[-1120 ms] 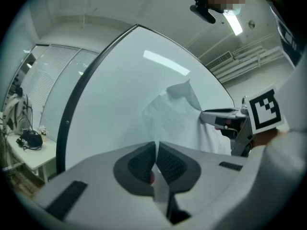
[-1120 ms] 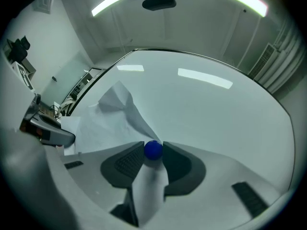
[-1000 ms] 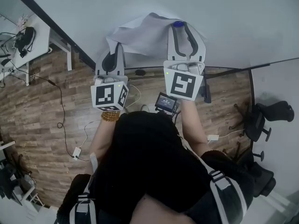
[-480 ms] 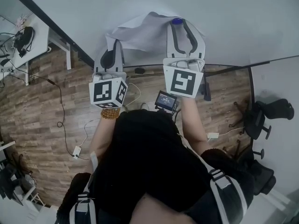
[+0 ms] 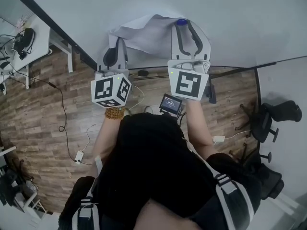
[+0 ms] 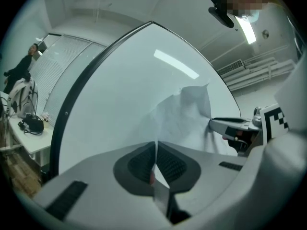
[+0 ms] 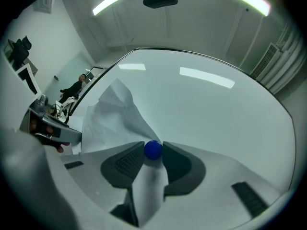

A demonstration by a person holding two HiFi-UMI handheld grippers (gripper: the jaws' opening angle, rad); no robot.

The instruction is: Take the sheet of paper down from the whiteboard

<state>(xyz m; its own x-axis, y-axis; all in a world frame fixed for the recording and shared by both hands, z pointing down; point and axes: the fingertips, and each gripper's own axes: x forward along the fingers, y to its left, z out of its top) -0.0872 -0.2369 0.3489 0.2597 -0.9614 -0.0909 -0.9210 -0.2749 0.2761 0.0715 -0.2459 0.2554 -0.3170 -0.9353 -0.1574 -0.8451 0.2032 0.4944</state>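
Room: wood floor [image 5: 43, 114], white table [image 5: 38, 37] off the whiteboard's left end, black office chair [image 5: 271, 121] off its right end.

Whiteboard [image 5: 230, 13]: large, white, dark-framed, and stands upright in front of the person.

Sheet of paper [image 5: 144, 32]: white, against the whiteboard's face low down, near the bottom edge. It is crumpled and bulges away from the whiteboard in the middle, with its left part pulled off the surface.

Left hand-held gripper [image 6: 156, 152]: points level at the whiteboard. Jaws are closed tight on the sheet's left edge, and the paper runs as a thin strip between the pads.

Right hand-held gripper [image 5: 185, 28]: at the sheet's right side, tips up against the whiteboard. Jaws are clamped on a round blue magnet [image 7: 153, 149], both pads touching it. The magnet sits on the sheet's right part against the whiteboard. A fold of paper hangs between the jaws below the magnet.
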